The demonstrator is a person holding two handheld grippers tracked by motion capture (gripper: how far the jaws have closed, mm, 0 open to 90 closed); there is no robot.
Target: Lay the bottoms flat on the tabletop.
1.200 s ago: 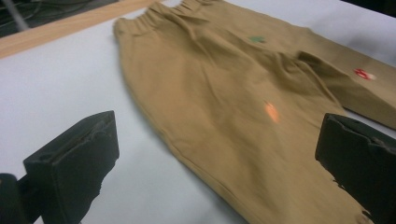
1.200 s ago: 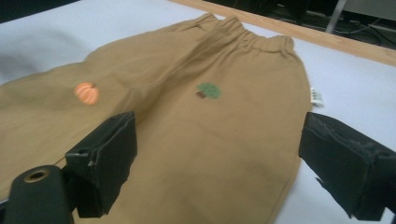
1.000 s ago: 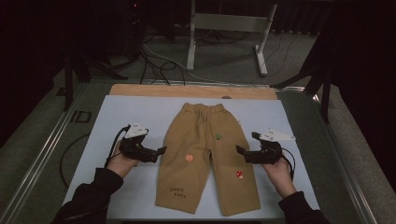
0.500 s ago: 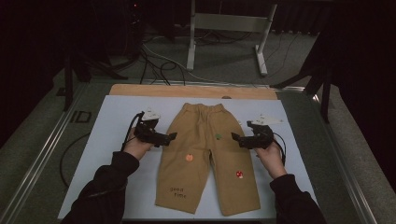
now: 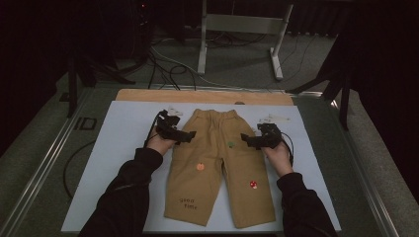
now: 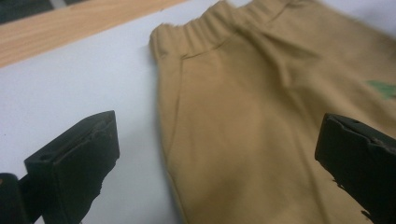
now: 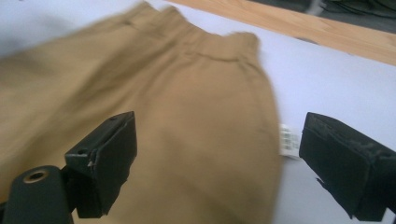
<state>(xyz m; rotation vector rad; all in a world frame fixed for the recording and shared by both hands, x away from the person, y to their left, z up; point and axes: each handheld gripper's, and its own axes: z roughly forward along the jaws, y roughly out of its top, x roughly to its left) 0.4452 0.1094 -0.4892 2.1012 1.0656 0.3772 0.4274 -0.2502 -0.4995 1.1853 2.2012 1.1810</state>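
Observation:
A pair of small tan trousers [image 5: 220, 168] lies flat on the white table sheet [image 5: 123, 148], waistband at the far end, legs toward me. Small patches dot the front, with dark lettering on the left leg. My left gripper [image 5: 190, 135] hovers open over the trousers' left hip edge [image 6: 168, 121], jaws straddling the side seam. Over the right hip edge [image 7: 266, 116] my right gripper [image 5: 245, 139] stands open too, one jaw above cloth, the other above the sheet. A white care label [image 7: 289, 140] sticks out from the right seam.
A wooden strip [image 5: 202, 96] runs along the far edge of the sheet. Metal rails [image 5: 44, 163] border the table on both sides. Beyond the table stand a metal frame [image 5: 242, 29] and loose cables [image 5: 163, 64] on the floor.
Both grippers have moved forward along the trousers' sides, from about mid-leg up to the hips near the waistband. The trousers have not moved.

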